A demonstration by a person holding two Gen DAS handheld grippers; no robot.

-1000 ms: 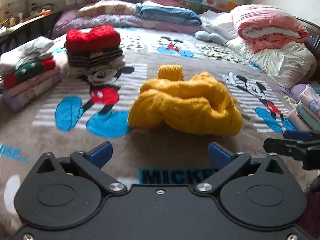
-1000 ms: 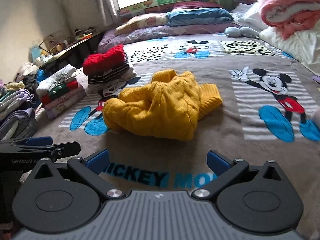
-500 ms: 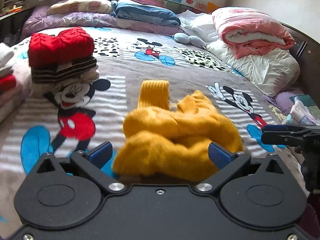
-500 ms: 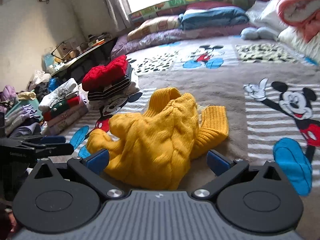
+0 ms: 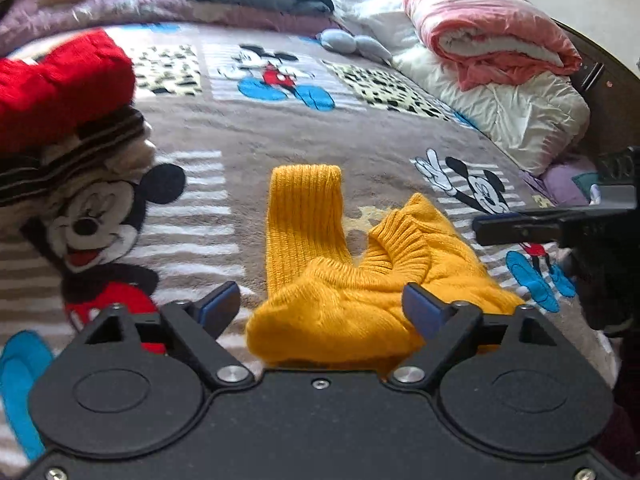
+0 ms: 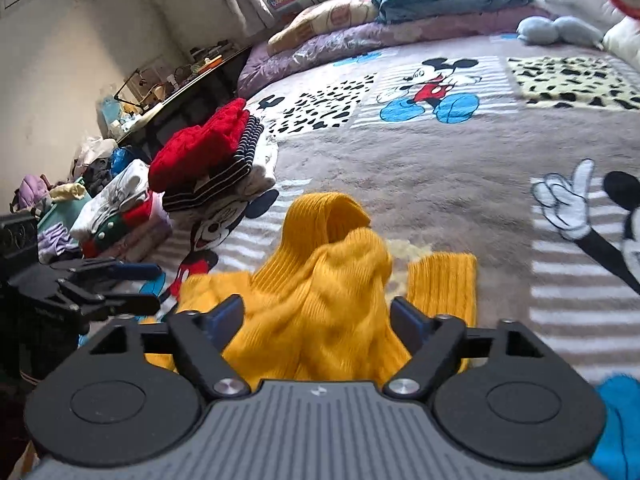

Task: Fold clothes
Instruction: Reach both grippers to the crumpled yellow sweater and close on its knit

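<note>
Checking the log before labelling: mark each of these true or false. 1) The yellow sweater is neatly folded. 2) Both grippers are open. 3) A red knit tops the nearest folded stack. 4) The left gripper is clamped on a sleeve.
1) False: the yellow sweater lies crumpled on the Mickey blanket.
2) True: the left gripper and the right gripper both stand with jaws apart.
3) True: the red knit lies on top of the folded stack.
4) False: its jaws are open around the sweater, not closed.

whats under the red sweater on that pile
Under the red sweater lies a dark striped garment, then a cream one. Anything further inside the stack is covered; the blanket carries it.
</note>
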